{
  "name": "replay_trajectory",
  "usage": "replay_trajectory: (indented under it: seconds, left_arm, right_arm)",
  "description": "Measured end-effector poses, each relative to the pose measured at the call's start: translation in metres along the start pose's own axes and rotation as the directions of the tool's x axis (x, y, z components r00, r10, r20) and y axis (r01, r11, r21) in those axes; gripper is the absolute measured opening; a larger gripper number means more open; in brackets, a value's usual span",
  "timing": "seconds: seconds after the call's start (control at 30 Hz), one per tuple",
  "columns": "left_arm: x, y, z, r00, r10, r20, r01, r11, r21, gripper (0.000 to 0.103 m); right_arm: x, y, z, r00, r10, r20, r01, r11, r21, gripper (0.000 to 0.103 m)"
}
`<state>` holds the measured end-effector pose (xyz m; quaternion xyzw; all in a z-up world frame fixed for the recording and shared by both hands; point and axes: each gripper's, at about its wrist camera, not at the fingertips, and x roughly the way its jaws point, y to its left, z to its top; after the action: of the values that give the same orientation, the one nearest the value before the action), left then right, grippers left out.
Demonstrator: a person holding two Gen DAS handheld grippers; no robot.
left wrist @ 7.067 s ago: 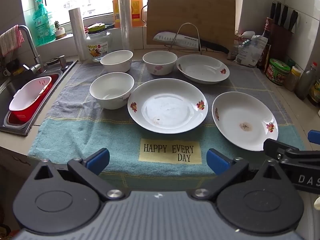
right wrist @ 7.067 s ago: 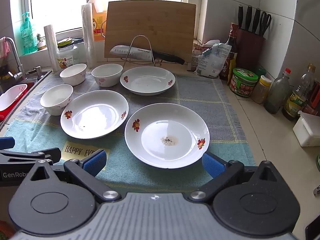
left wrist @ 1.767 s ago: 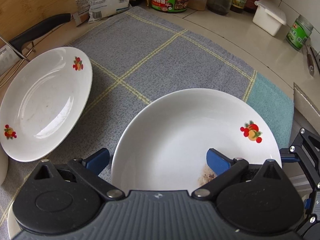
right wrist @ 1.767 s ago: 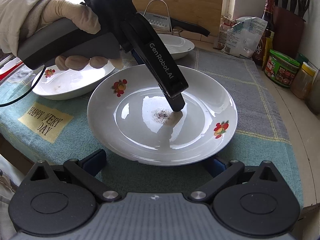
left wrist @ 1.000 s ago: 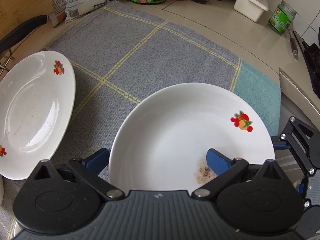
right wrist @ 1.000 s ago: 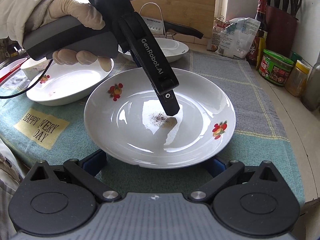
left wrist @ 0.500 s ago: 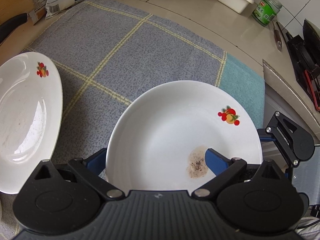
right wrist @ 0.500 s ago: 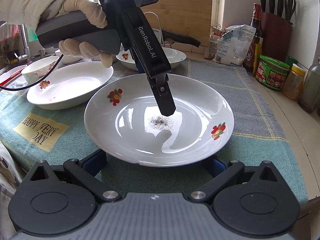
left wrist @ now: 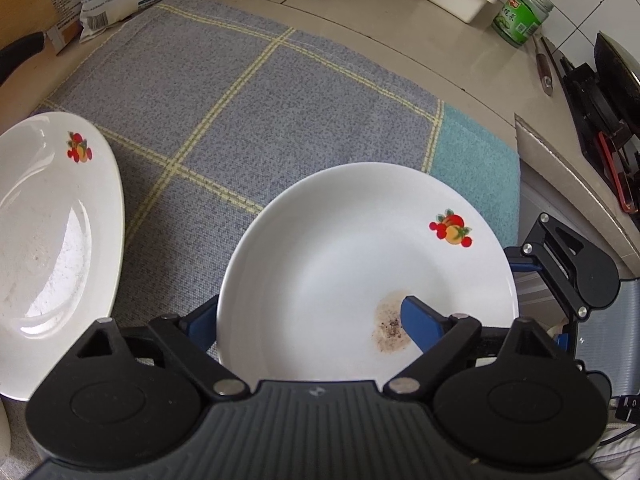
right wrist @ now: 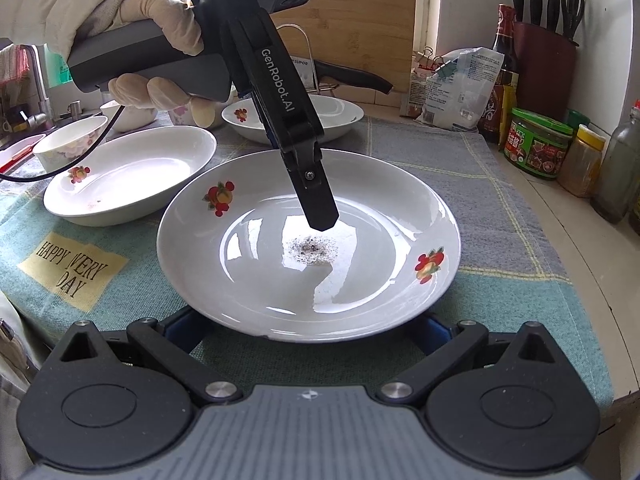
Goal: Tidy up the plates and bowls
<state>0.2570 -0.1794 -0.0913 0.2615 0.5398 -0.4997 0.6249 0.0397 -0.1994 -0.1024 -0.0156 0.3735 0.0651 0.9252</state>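
Our left gripper (left wrist: 308, 316) straddles the stained plate (left wrist: 360, 248) rim, jaws closing but not yet gripping. Our right gripper (right wrist: 308, 330) sits wide, holding nothing.

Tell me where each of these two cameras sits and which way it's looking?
Left wrist: on the left gripper, looking steeply down onto the stained plate; its own fingers show, closing around the rim.
Right wrist: on the right gripper, looking across the counter; the gloved hand shows.
Shared: the stained plate, a second plate, the checked towel.
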Motion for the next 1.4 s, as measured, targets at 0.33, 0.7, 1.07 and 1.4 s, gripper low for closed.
replay_trajectory:
  seconds: [0.33,0.7,1.07,1.4]
  left_arm:
    - [0.001,-0.001,0.004,0.999,-0.009,-0.032,0.01,1.0,0.026,0.088]
    - [0.0,0.001,0.003,1.0,-0.015,-0.028,0.015,1.0,0.021,0.087]
    - [-0.007,0.0,0.001,1.0,-0.022,-0.016,0.022,1.0,0.022,0.085]
    - [-0.014,0.0,-0.002,1.0,-0.02,0.005,0.02,1.0,0.019,0.085]
  right_arm:
    - [0.003,-0.003,0.004,1.0,0.017,-0.025,-0.018,1.0,-0.015,0.103]
    - [0.008,-0.002,0.01,0.998,0.013,-0.057,-0.013,1.0,-0.009,0.103]
    - [0.009,-0.002,0.011,0.997,-0.003,-0.074,0.003,1.0,0.0,0.103]
    - [0.006,-0.003,0.014,0.997,-0.019,-0.074,0.019,1.0,-0.006,0.103]
